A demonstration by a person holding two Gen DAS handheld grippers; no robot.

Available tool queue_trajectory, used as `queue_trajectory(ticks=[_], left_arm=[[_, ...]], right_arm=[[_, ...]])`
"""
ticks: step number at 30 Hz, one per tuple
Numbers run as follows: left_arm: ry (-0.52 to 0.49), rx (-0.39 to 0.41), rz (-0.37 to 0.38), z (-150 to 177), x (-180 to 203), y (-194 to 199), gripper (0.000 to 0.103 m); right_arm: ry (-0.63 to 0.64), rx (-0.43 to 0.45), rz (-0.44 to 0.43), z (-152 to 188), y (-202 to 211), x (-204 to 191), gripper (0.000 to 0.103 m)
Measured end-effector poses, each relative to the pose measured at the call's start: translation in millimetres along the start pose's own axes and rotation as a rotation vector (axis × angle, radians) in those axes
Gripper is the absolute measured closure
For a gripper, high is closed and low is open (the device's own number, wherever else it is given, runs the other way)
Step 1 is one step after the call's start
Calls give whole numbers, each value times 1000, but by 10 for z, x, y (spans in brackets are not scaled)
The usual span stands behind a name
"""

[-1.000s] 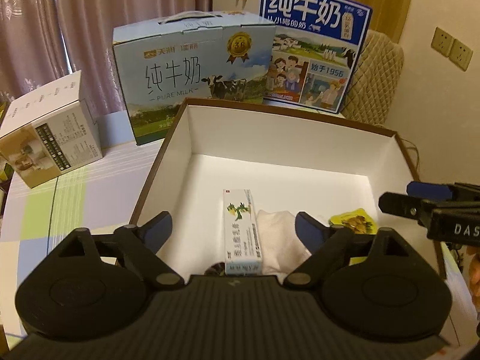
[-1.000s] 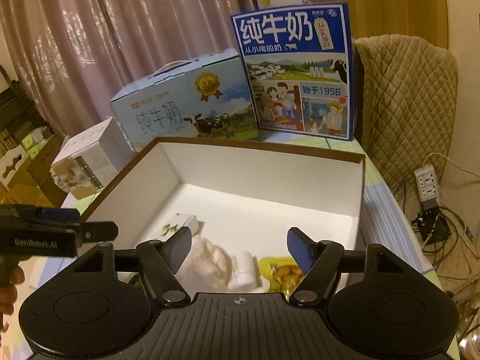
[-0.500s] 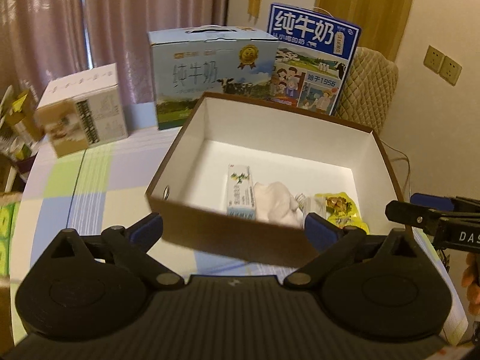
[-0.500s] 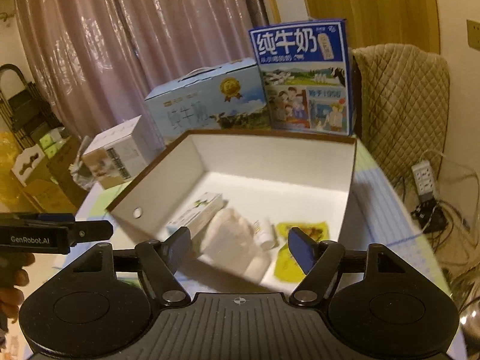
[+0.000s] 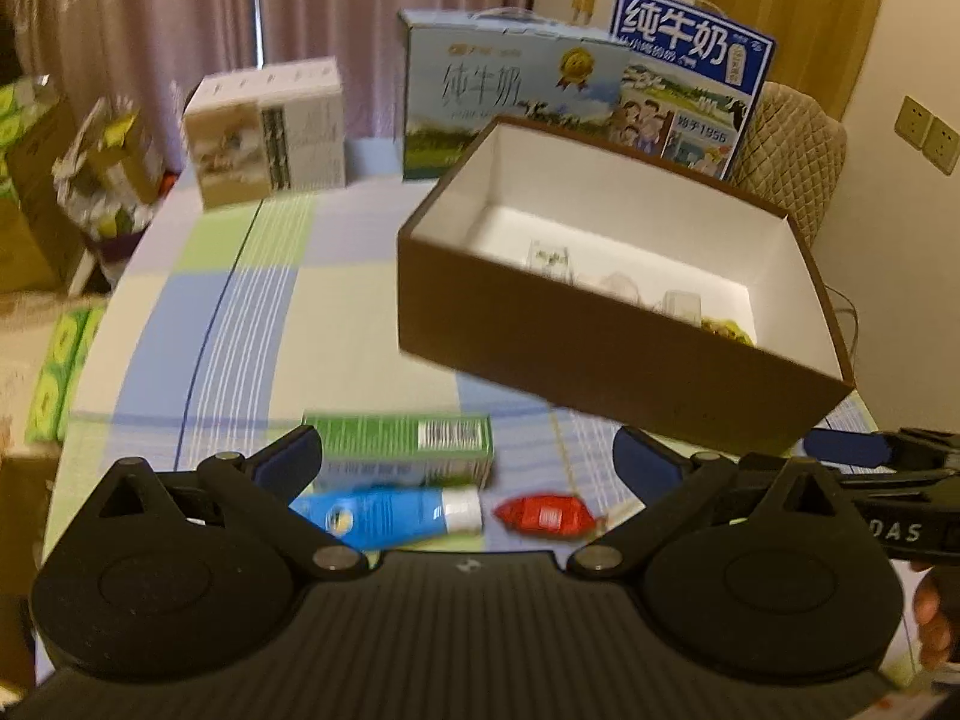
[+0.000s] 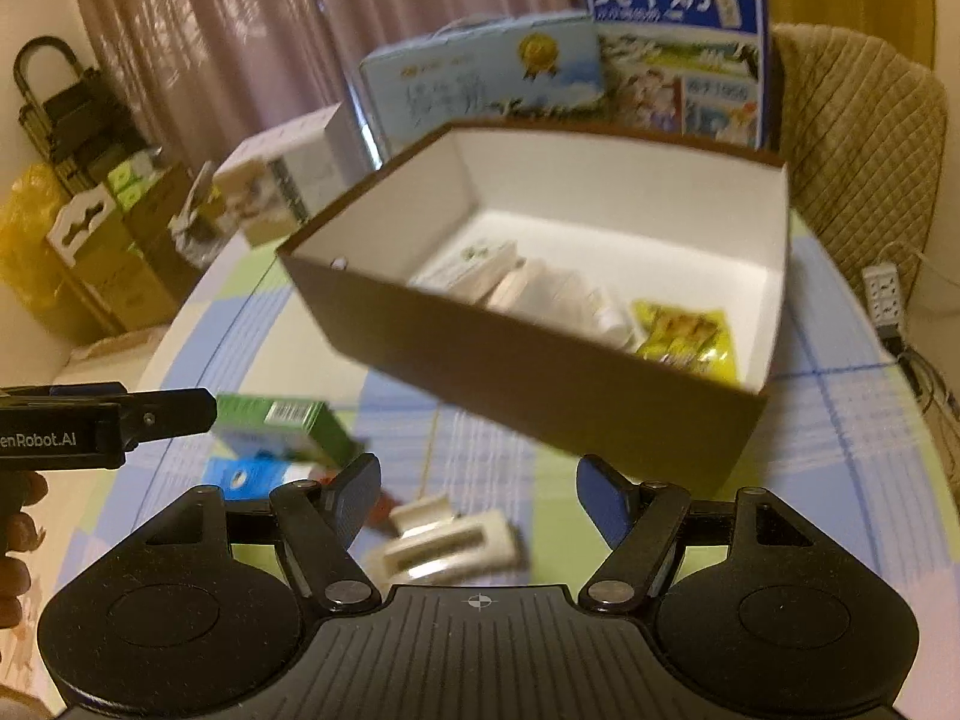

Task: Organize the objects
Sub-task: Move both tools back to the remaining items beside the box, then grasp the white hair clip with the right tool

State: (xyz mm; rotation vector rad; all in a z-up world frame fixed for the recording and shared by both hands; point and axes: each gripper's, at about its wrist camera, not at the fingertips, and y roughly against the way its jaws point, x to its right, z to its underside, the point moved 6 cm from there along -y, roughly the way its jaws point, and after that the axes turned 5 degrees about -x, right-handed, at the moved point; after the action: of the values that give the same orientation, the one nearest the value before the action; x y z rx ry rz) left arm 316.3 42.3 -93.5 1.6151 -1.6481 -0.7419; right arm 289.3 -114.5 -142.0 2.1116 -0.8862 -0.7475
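Both our left gripper [image 5: 468,456] and right gripper [image 6: 478,492] have fingers apart, empty. The green carton [image 5: 399,441] lies on the tabletop [image 5: 240,312] near the brown box [image 5: 600,354].

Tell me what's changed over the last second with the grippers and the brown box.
Both grippers, left gripper and right gripper, pulled back from over the brown box, bringing the green carton, blue tube and red packet into view. Nothing was gripped or released. Both stay open; the box's contents look unchanged.
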Motion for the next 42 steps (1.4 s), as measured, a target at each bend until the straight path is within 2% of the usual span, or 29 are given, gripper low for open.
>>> queue_trajectory(ticks=[8,13,18,24,28,31,38,42], left_arm=[[74,-102,-1,421,-168,-116,1],[115,-138,-14,584,-256,-173,1],[137,-155,-15,645,-282,-236,1],[149,-161,-5,669,-286,-299,2],[161,-165,-3,681,-314,-326,2],[166,-169,-5,696,-330,-345,2],[166,-170,-12,708,-423,-414,2],[119,-147,-13,672,-455,-484,2]], right_arm=[[90,-75,-9,255,-255,-174,34],[104,-101,3,360,-386,-162,34],[105,-72,-16,312,-431,-136,34],[193,-70,6,307,-571,-217,34],[217,-61,-14,306,-647,-275,34],[264,-65,12,294,-751,-323,34],[319,-106,30,337,-941,-302,50],[336,-98,33,343,-920,-292,59]])
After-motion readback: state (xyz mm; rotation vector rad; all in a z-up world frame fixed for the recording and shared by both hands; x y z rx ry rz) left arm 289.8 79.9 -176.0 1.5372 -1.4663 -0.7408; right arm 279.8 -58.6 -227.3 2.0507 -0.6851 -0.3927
